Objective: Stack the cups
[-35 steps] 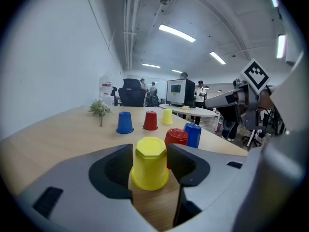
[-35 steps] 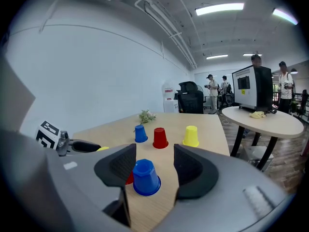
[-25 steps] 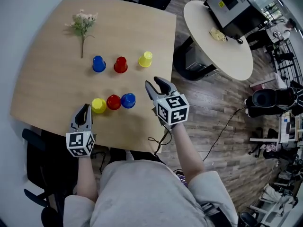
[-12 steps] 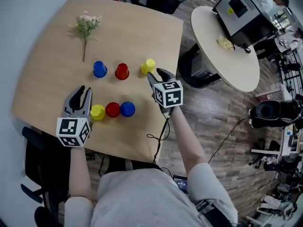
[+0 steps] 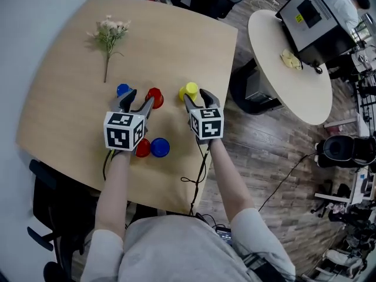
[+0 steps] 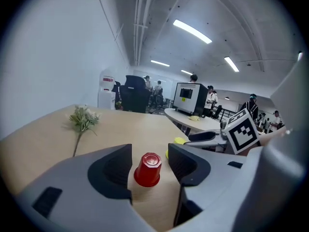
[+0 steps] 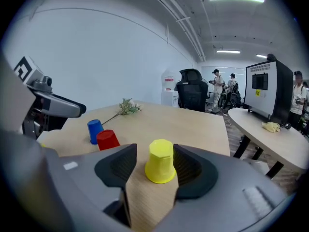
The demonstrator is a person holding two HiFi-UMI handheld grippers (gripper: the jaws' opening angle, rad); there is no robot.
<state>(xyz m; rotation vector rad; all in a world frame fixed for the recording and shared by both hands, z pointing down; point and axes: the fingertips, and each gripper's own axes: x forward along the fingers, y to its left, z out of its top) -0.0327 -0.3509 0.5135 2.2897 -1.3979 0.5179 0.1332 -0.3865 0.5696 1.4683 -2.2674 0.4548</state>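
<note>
A square wooden table [image 5: 70, 104] is seen from above, with a round table [image 5: 276, 57] standing well apart on the plank floor to its right. The left gripper [image 5: 138, 98] is held low over the wooden table with its jaws released, having just been opening. The far red cup [image 6: 147, 169] is framed between the jaw tips, and neither pad is seen pressing on it. The right gripper [image 5: 197, 97] is held just beside the left one, its jaws likewise released and having just been opening. The yellow cup [image 7: 160, 161] stands between its pads without being gripped. A flower sprig [image 5: 109, 37] lies near the far left of the wooden table, well apart from the cups. All cups in view are set upside down on the tabletop and none is stacked. The far row is formed by the far blue cup [image 5: 122, 90], the far red cup and the yellow cup, from left to right. Nearer the person, the near red cup [image 5: 143, 150] and the near blue cup [image 5: 160, 147] stand side by side, partly covered by the left gripper's marker cube.
</note>
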